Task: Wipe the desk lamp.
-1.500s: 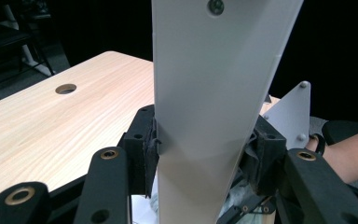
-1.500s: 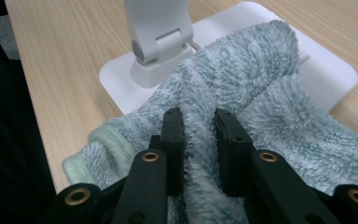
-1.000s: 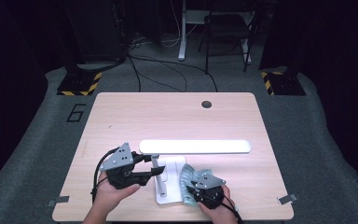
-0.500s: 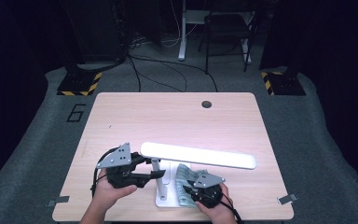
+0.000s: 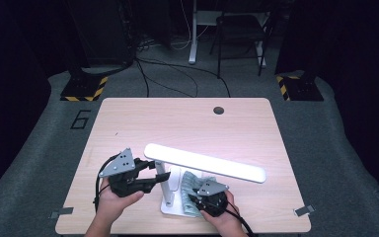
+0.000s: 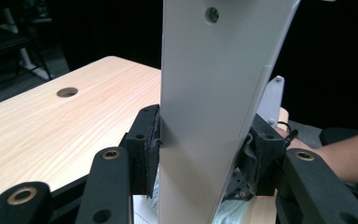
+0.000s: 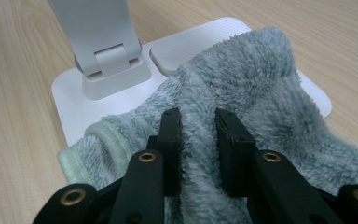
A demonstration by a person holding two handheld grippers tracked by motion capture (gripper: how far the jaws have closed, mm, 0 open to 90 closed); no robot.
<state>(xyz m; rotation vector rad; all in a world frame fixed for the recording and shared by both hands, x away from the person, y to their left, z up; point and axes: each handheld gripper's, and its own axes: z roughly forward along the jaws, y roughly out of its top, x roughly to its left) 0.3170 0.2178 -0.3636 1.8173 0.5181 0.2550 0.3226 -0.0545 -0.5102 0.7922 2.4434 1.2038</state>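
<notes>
While the room beyond lies dark — a chair (image 5: 239, 29) and loose cables (image 5: 177, 74) on grey floor, hazard-striped blocks (image 5: 84, 91) at either side — the pale wooden table (image 5: 128, 123) with its round cable hole (image 5: 218, 110) carries a single white desk lamp (image 5: 205, 165). Its long light bar runs aslant across the near half of the table, its upright post (image 6: 214, 116) rising from a flat white base (image 7: 74, 102) at the front edge.

The left gripper (image 5: 153, 174) has its jaws partly closed, pads pressed on both sides of the post. The right gripper (image 7: 198, 126) bears down on a pale green fleecy cloth (image 7: 251, 93) draped over the base; its jaws stand fairly narrow with a fold of pile pinched between them.

Judging from this, the wiping looks under way. The risk is leverage: a hard sideways push with the cloth could tip or slide the light base, and the hinge at the post's foot could fold if the left grip twists. The cloth could also slip free from so shallow a pinch.
</notes>
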